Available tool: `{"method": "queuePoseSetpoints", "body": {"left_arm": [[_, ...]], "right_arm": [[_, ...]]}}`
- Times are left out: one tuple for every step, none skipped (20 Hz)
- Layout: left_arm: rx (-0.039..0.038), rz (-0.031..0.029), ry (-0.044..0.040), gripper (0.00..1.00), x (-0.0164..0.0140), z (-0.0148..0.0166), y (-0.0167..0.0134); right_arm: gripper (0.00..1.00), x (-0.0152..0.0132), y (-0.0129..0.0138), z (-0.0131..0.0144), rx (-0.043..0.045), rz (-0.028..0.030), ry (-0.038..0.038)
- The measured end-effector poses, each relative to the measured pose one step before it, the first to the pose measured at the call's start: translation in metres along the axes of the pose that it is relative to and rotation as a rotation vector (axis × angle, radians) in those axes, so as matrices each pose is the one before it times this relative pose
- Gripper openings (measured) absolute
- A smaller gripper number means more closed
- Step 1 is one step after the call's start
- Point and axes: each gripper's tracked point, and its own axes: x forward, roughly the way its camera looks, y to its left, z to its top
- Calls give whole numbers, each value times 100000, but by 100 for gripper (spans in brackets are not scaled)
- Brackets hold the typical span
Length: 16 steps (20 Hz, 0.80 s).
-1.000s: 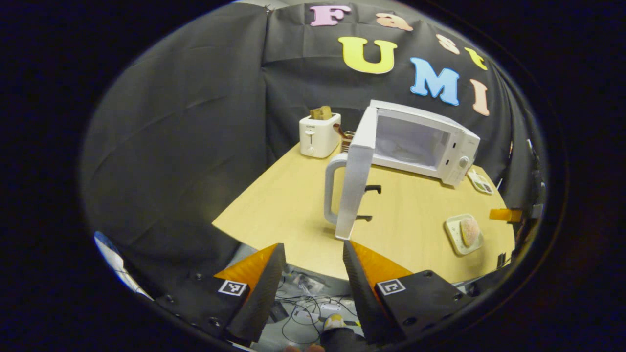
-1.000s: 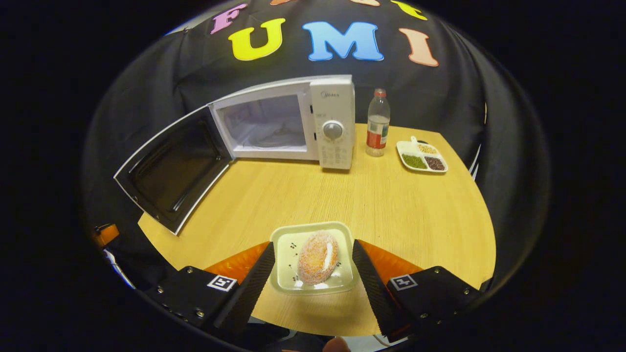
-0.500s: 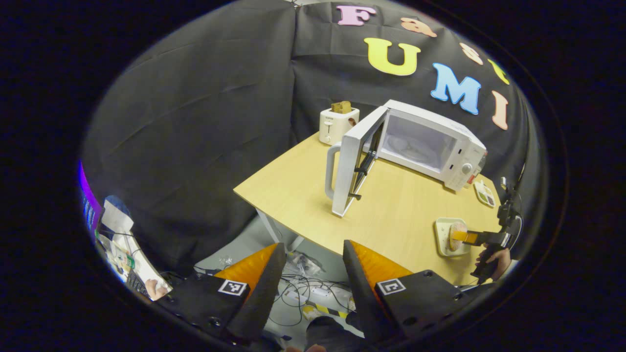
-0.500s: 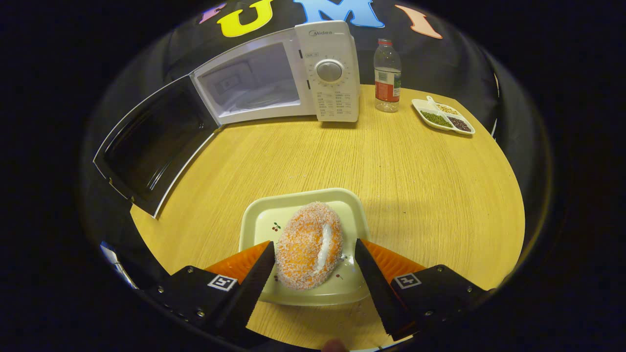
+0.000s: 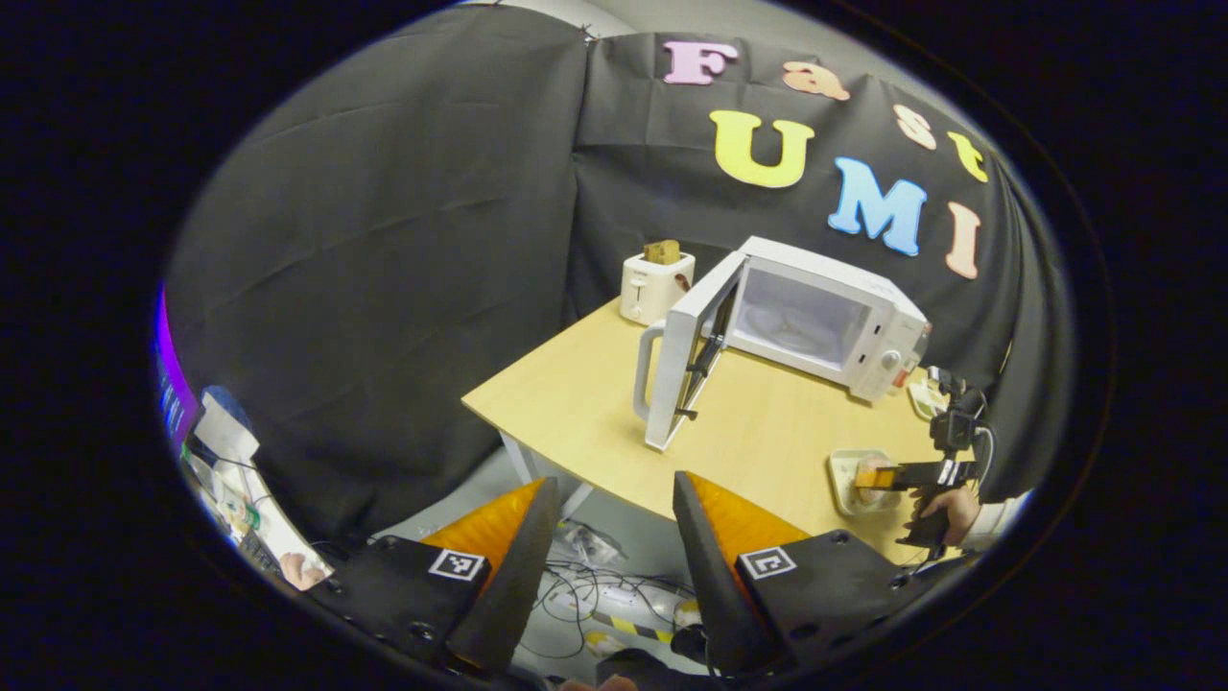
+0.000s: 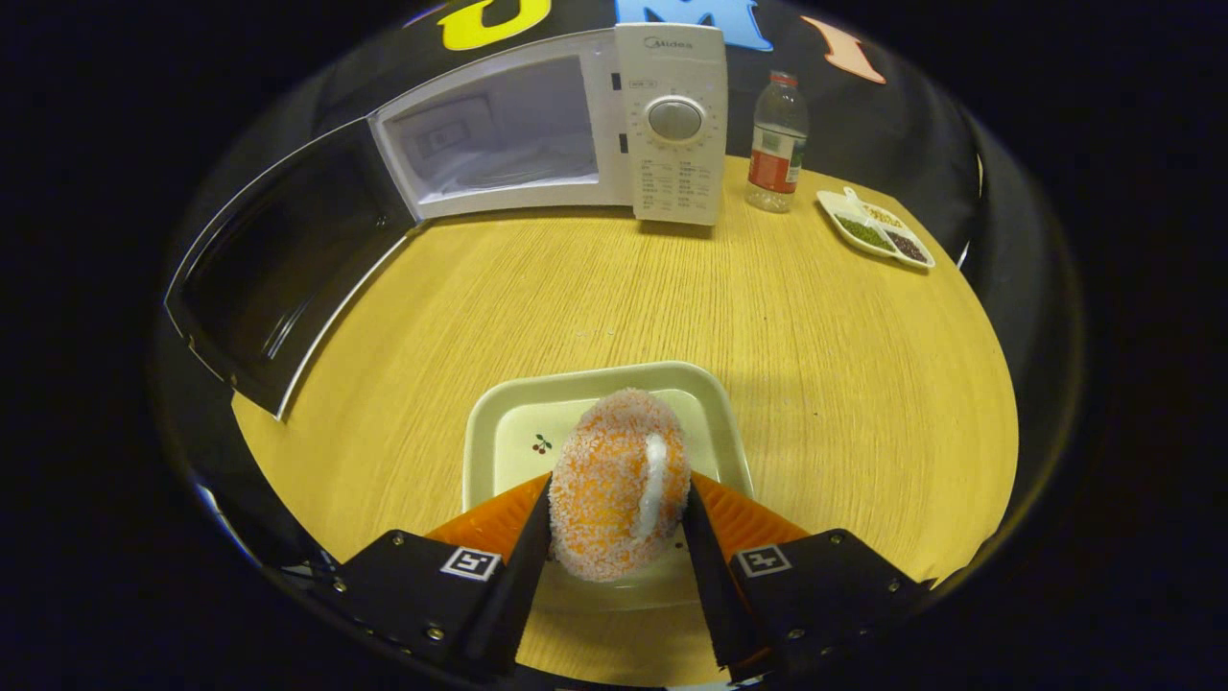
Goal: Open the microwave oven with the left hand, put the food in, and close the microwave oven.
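With the microwave door (image 6: 278, 278) open, my right gripper (image 6: 614, 537) fingers pinch the food (image 6: 619, 485) near the bench's front edge; loading and closing remain.

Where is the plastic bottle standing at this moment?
In the right gripper view, the plastic bottle stands upright at the table's far edge, just right of the microwave oven and left of the divided dish.

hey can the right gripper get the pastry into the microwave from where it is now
Probably yes. The right gripper is shut on the pastry over its tray; the microwave door stands wide open, and bare table lies before the cavity.
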Motion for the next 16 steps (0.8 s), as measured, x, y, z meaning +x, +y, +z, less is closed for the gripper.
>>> {"method": "queuePoseSetpoints", "body": {"left_arm": [[-2658, -1476, -1132, 80, -446, 53, 623], [-1893, -1133, -1483, 80, -166, 30, 679], [-1768, -1064, -1523, 80, -90, 114, 725], [-2016, -1423, -1386, 84, -33, 218, 495], [-1954, -1957, -1580, 82, -183, 352, 412], [-1271, -2453, -1502, 80, 229, 219, 238], [266, -2214, -1707, 84, 39, 433, 211], [1157, -2006, -1691, 89, -38, 435, 258], [1256, -2269, -2231, 79, 61, 577, 140], [1311, -2004, -2095, 79, 69, 828, -14], [921, -1502, -1271, 84, -48, 835, 30], [388, -1432, -1578, 82, -171, 796, -105], [391, -1408, -1456, 81, -39, 825, -87], [744, -850, -902, 79, 92, 601, -89], [769, -430, -839, 79, 70, 853, 26], [549, -47, -926, 79, 100, 817, 35]], "right_arm": [[74, -625, 94, 552, 2347, -370, -1278], [74, -720, 37, 698, 1410, -1015, -2087], [74, -844, 465, 351, 1309, 49, -1468], [75, -952, 489, 355, 1384, 96, -1035], [74, -905, 498, 134, 1134, -15, -1053], [74, -1066, 446, 282, 41, -533, -1259], [74, -1105, 552, 291, -378, -454, -1647], [74, -1182, 849, 457, -517, 639, -1752], [74, -1137, 1132, 442, -784, 1487, -1815], [75, -1050, 1041, 717, -952, 1044, -1519], [74, -930, 1107, 764, -478, 1315, -1904], [74, -609, 1217, 1099, -127, 1395, -2363], [74, -276, 1228, 857, 61, 1561, -1614], [74, 148, 1274, 1010, 1282, 1806, -1284], [74, 539, 1310, 823, 1887, 1870, -957], [74, 830, 1176, 865, 1690, 1987, -695]]}}
